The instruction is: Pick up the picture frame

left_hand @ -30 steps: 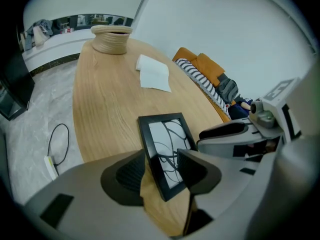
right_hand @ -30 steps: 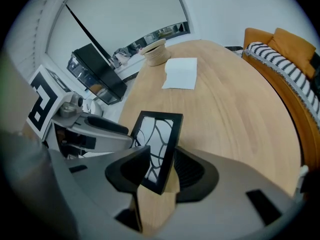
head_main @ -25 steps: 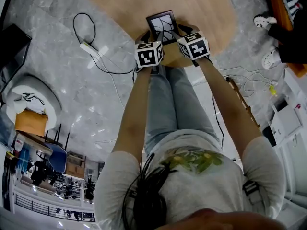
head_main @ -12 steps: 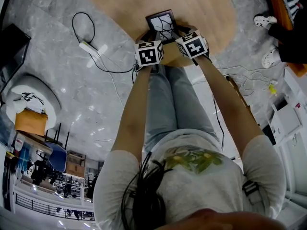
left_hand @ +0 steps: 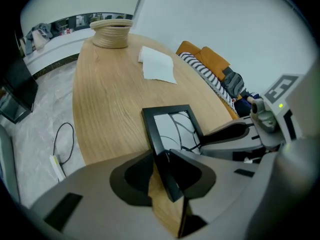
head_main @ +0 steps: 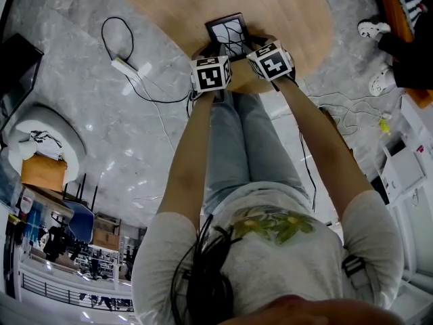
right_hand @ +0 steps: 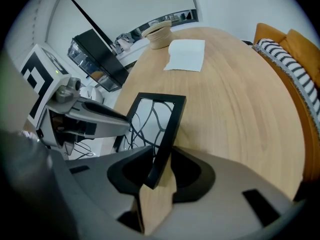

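A black picture frame (head_main: 229,27) with a line-pattern picture lies flat on the wooden table (head_main: 284,5), close to its near edge. My left gripper (head_main: 218,49) is at the frame's left rail and my right gripper (head_main: 249,45) at its right rail. In the left gripper view the frame (left_hand: 172,126) has its left rail between the jaws of the left gripper (left_hand: 162,156), which have just been closing and now press on it. In the right gripper view the right rail of the frame (right_hand: 155,119) is pinched by the right gripper (right_hand: 161,156), whose jaws have also just been closing.
A white sheet of paper (left_hand: 157,64) and a woven bowl (left_hand: 111,31) sit farther back on the table. A power strip with a cable (head_main: 132,70) lies on the grey floor to the left. A sofa with a striped cushion (left_hand: 200,66) runs along the table's far side.
Both gripper cubes have edged slightly toward the frame, the right one a little up and left. The frame lies where it was.
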